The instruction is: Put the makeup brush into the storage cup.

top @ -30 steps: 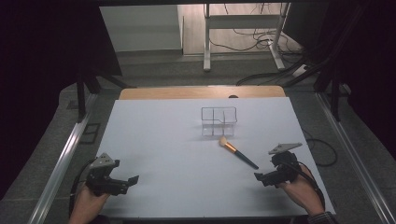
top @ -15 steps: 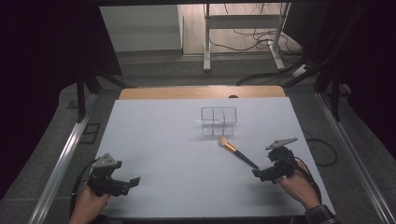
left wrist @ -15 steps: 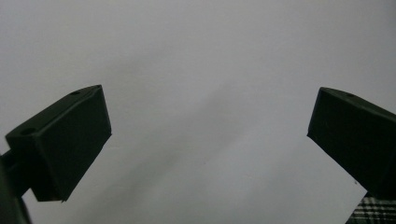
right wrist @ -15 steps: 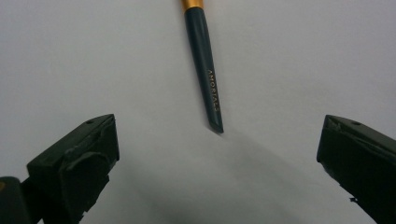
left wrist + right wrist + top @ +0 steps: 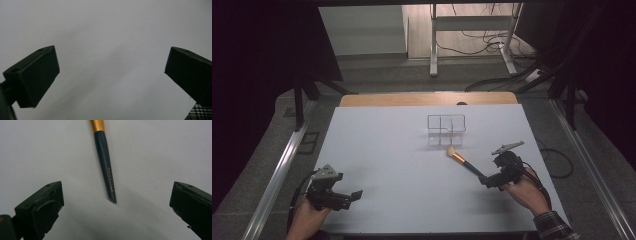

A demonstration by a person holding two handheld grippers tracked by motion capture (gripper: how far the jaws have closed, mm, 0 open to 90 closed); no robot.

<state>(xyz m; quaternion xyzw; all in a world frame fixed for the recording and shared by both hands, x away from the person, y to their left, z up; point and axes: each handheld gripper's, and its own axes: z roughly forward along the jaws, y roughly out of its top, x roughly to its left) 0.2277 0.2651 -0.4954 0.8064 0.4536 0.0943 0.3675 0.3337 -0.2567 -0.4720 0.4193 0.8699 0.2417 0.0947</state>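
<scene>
A makeup brush [image 5: 463, 162] with a dark handle, gold ferrule and pale bristles lies flat on the white table [image 5: 402, 165], right of centre. In the right gripper view its handle [image 5: 106, 173] points down between the two wide-apart jaws, its end just ahead of them. My right gripper [image 5: 487, 181] is open at the handle's near end, low over the table. My left gripper [image 5: 353, 196] is open at the near left with nothing between its jaws [image 5: 111, 75]. A clear plastic organiser [image 5: 446, 129] with compartments stands beyond the brush.
The table's near edge runs just behind both hands. A wooden strip [image 5: 427, 99] borders the far edge. A cable [image 5: 557, 160] loops off the right side. Metal rails [image 5: 277, 175] flank the table.
My right gripper has moved left and forward toward the brush handle's end. My left gripper has shifted only slightly.
</scene>
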